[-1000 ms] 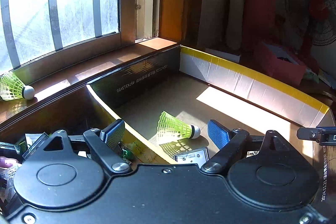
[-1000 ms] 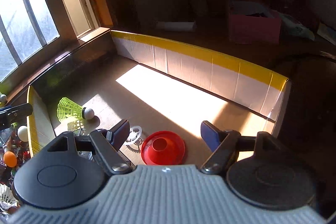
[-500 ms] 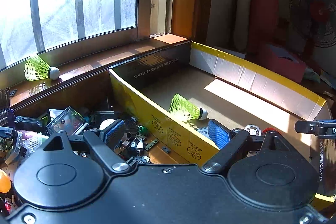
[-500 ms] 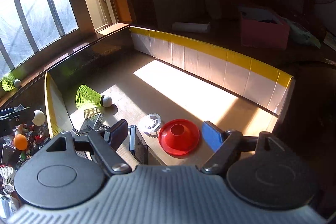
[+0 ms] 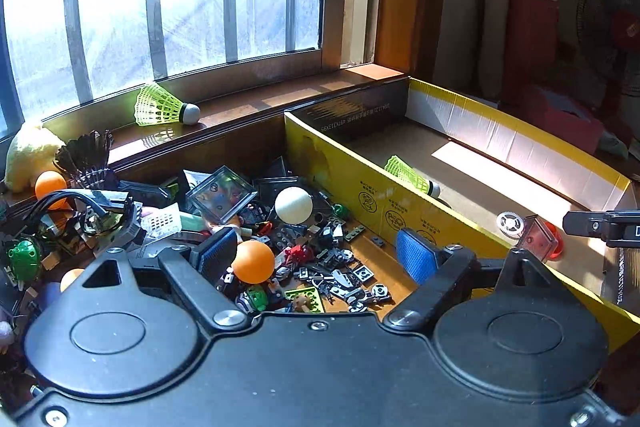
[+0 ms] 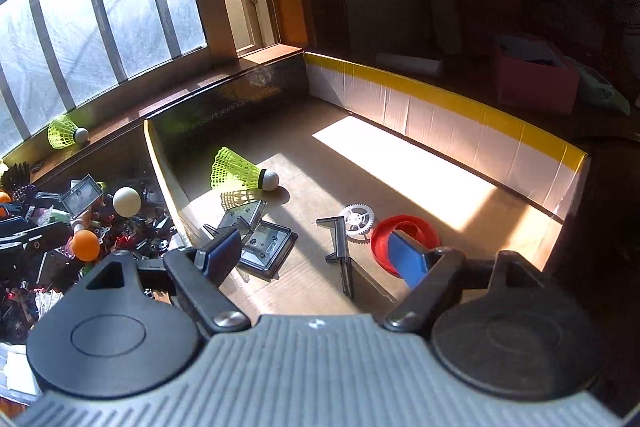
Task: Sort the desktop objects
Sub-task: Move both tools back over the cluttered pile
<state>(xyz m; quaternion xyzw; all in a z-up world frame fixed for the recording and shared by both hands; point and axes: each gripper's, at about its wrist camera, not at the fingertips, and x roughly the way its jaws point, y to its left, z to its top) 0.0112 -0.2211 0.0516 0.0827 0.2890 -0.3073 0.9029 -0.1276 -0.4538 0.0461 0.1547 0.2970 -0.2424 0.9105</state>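
Far left on the windowsill [image 5: 256, 103], beside a yellow plush toy [image 5: 28, 157]: a black feathered shuttlecock [image 5: 86, 161] and an orange ball [image 5: 50, 185]; further right on the same sill a neon-green shuttlecock [image 5: 160, 105], lying on its side, cork to the right

Below the sill, on the bench [image 5: 362, 247]: a dense heap of small parts [image 5: 320, 263] – dark bricks, a green round piece [image 5: 24, 259], a clear square case [image 5: 222, 193], a white ball [image 5: 294, 205] near the heap's far right and a second orange ball [image 5: 253, 261] nearer

Over this heap: left gripper [image 5: 316, 255], jaws spread wide, nothing pinched; the second orange ball just beside the left pad, not pressed

Right of the heap, touching the bench's clutter along its yellow wall: a shallow cardboard box [image 6: 460, 107], open on top, sunlit across its floor

Inside the box, far left: a second neon-green shuttlecock [image 6: 240, 171] on its side, cork pointing right. Nearer, just below it, two clear square cases [image 6: 264, 243] overlapping, close to the box's left wall. Toward the middle, a dark angular bracket [image 6: 340, 247] standing up, a white gear [image 6: 358, 219] flat just beyond it, and right of the gear a red round dish [image 6: 404, 227], partly hidden by the right pad

Above the near part of the box: right gripper [image 6: 320, 255], jaws spread wide and empty, none of the box's things pressed between the pads

Far right, outside the box: a pink box [image 6: 536, 75] and a fan [image 5: 608, 35] in shadow
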